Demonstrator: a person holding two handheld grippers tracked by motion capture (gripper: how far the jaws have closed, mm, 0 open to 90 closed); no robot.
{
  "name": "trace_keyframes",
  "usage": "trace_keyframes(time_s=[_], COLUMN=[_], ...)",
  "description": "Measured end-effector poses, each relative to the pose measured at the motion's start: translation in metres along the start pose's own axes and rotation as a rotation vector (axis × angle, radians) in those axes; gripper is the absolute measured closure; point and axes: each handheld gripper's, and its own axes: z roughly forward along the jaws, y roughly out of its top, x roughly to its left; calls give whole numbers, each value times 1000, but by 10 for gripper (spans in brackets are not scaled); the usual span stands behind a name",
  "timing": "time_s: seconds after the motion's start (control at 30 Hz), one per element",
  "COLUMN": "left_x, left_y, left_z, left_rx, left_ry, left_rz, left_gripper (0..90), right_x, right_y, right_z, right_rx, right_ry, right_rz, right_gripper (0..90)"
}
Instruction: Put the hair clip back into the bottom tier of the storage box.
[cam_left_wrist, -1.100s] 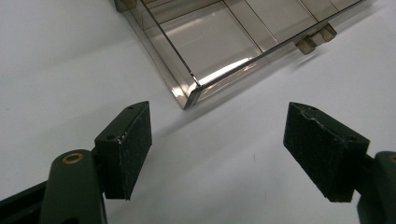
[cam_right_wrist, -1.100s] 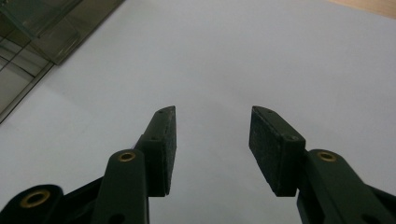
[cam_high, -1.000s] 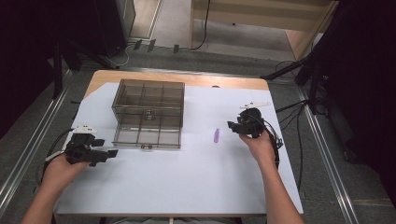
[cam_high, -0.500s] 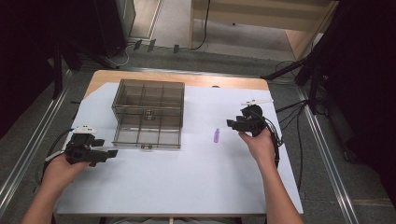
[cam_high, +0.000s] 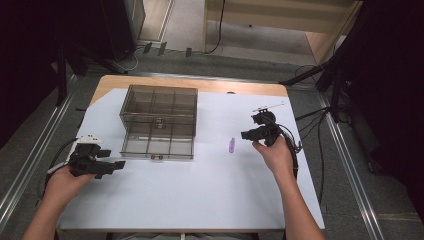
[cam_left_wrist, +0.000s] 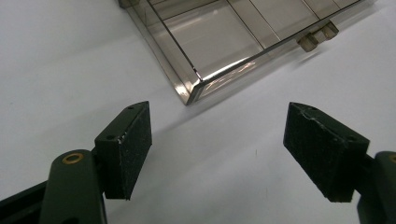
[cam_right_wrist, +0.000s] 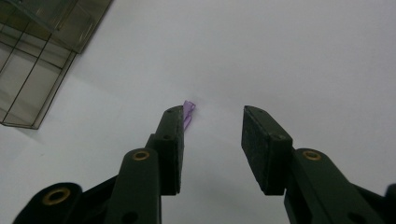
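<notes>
The right gripper (cam_high: 248, 134) was held low over the white table (cam_high: 200, 200) with its jaws apart and empty, probably lined up to take the small purple clip (cam_right_wrist: 188, 113). The clip lay just ahead of it, partly hidden behind one black pad. The left gripper (cam_left_wrist: 217, 154) waited wide open, holding nothing, just short of the near corner of the clear compartment box (cam_left_wrist: 219, 42). Nothing stood between the right gripper and the clip.
</notes>
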Motion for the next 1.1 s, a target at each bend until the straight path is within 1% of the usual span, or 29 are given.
trace_keyframes(time_s=[0.03, 0.13, 0.17, 0.2, 0.23, 0.27, 0.3, 0.33, 0.37, 0.4, 0.43, 0.5, 0.57, 0.67, 0.7, 1.07, 1.1], left_x=[0, 0, 1, 1, 1, 1, 1, 1, 1, 1, 1, 2, 2, 2, 3, 5, 5], left_y=[0, -2, -3, -3, -4, -4, -6, -6, -7, -7, -8, -9, -10, -12, -13, -21, -22], left_z=[-1, -2, -2, -3, -3, -3, -4, -4, -5, -5, -6, -7, -8, -9, -10, -16, -17], left_rx=[1, -1, 2, 0, -2, 0, 0, 0, 0, 0, 1, 1, -3, -2, 2, -4, -3], left_ry=[-1, -1, 2, 2, 3, 4, 7, 7, 8, 8, 10, 10, 13, 17, 18, 33, 34], left_rz=[-1, -7, -7, -9, -14, -11, -18, -18, -19, -19, -24, -21, -27, -33, -30, -49, -54], left_gripper=[243, 243, 244, 244, 243, 243, 243, 243, 244, 244, 244, 243, 243, 243, 243, 243, 243], right_x=[1, 4, 6, 6, 9, 9, 10, 10, 12, 12, 15, 15, 17, 19, 21, 26, 27], right_y=[1, 2, 3, 3, 4, 4, 5, 5, 5, 5, 6, 7, 8, 9, 9, 13, 13], right_z=[0, 3, 5, 5, 7, 7, 9, 9, 11, 11, 12, 13, 15, 19, 22, 35, 38], right_rx=[14, 43, 54, 54, 68, 68, 87, 87, 98, 98, 114, 113, 127, 157, 174, 229, 232], right_ry=[-2, -4, -5, -5, -7, -7, -10, -10, -12, -12, -12, -10, -4, -6, -8, -4, -3], right_rz=[8, -1, -17, -17, -27, -27, -40, -40, -58, -58, -63, -72, -72, -81, -83, -87, -96], right_gripper=[618, 619, 620, 620, 620, 620, 620, 620, 620, 620, 620, 620, 619, 618, 616, 608, 606])
